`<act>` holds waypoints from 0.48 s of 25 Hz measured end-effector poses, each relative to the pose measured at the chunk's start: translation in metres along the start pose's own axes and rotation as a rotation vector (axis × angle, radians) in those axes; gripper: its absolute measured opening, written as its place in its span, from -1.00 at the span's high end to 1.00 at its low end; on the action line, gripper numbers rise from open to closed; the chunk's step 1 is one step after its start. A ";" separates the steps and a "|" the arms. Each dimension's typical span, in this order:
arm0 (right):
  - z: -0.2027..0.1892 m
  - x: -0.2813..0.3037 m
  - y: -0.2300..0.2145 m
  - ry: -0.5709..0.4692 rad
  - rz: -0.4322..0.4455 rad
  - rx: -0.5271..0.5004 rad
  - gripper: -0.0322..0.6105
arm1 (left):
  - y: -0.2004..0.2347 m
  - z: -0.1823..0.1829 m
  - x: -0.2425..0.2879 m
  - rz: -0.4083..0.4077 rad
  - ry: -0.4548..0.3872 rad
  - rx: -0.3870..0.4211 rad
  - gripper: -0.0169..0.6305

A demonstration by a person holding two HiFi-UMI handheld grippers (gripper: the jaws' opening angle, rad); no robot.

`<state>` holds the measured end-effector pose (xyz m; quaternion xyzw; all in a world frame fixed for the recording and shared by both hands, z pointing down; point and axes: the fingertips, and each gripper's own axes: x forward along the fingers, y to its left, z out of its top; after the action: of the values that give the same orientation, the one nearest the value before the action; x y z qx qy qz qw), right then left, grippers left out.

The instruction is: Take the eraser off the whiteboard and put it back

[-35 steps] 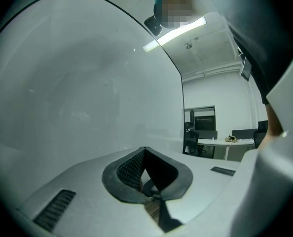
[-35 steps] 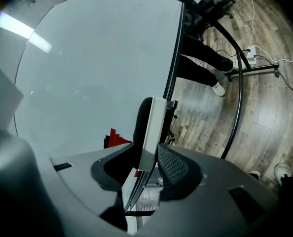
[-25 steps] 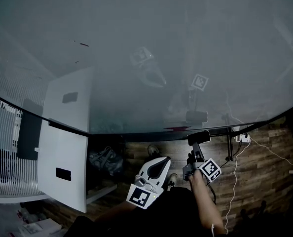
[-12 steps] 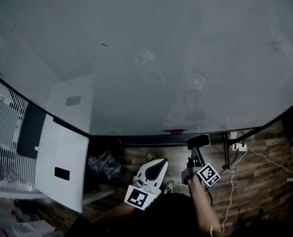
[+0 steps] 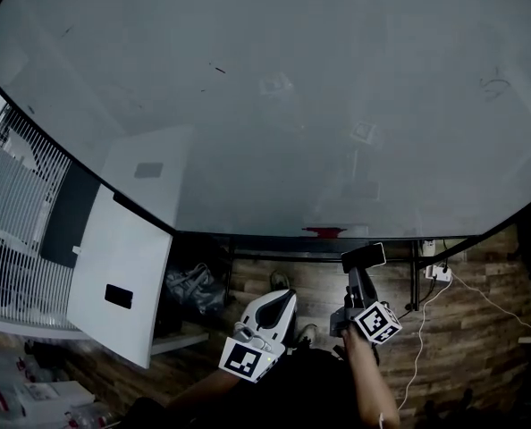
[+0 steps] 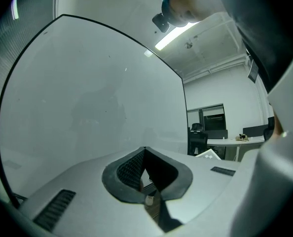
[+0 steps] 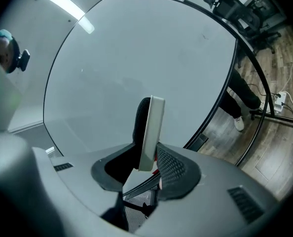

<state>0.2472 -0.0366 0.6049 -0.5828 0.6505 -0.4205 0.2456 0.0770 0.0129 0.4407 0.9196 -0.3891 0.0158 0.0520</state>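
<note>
While the whiteboard fills the upper part of the head view, both grippers sit low in the middle, below its dark bottom frame and over the wood floor. The left gripper is a white body pointing up toward the frame, its marker cube nearest the camera. Just beside it, the right gripper also points up at the board, with the bare forearm rising from the bottom edge behind its own cube. The eraser sits across its tips, below the board's frame and off the board face. A small red thing lies on the ledge just above the eraser, and a white panel leans at the left. In the left gripper view, the left gripper faces the whiteboard; its 2 pads meet at the tips and nothing is between them. A ceiling light and a desk show to the right. In the right gripper view, the right gripper is clamped on the eraser, which stands nearly upright and edge-on between the pads, white back to the right, dark felt to the left. Behind it the whiteboard curves away, with floor at the right.
</note>
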 end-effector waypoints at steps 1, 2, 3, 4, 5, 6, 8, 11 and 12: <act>0.000 -0.001 0.005 0.005 0.008 -0.016 0.46 | 0.001 0.001 -0.003 0.009 0.003 0.002 0.95; 0.001 -0.002 0.010 0.007 0.016 -0.035 0.46 | 0.002 0.002 -0.006 0.017 0.006 0.005 0.95; 0.001 -0.004 0.016 0.007 0.022 -0.057 0.46 | 0.003 0.003 -0.008 0.024 0.006 0.009 0.95; 0.002 -0.005 0.021 0.008 0.029 -0.079 0.46 | 0.004 0.004 -0.010 0.030 0.006 0.012 0.95; 0.002 -0.006 0.027 0.009 0.035 -0.099 0.46 | 0.006 0.005 -0.012 0.035 0.004 0.014 0.95; 0.003 -0.008 0.034 0.010 0.041 -0.115 0.46 | 0.007 0.007 -0.014 0.038 0.003 0.017 0.95; 0.003 -0.010 0.045 0.008 0.055 -0.136 0.46 | 0.010 0.010 -0.018 0.041 -0.002 0.019 0.95; 0.001 -0.012 0.059 0.002 0.067 -0.164 0.46 | 0.017 0.012 -0.022 0.038 -0.006 0.016 0.95; 0.000 -0.012 0.062 0.000 0.068 -0.176 0.46 | 0.020 0.012 -0.023 0.035 -0.006 0.016 0.95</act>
<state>0.2153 -0.0271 0.5509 -0.5797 0.7043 -0.3533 0.2077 0.0466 0.0147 0.4291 0.9130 -0.4053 0.0170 0.0434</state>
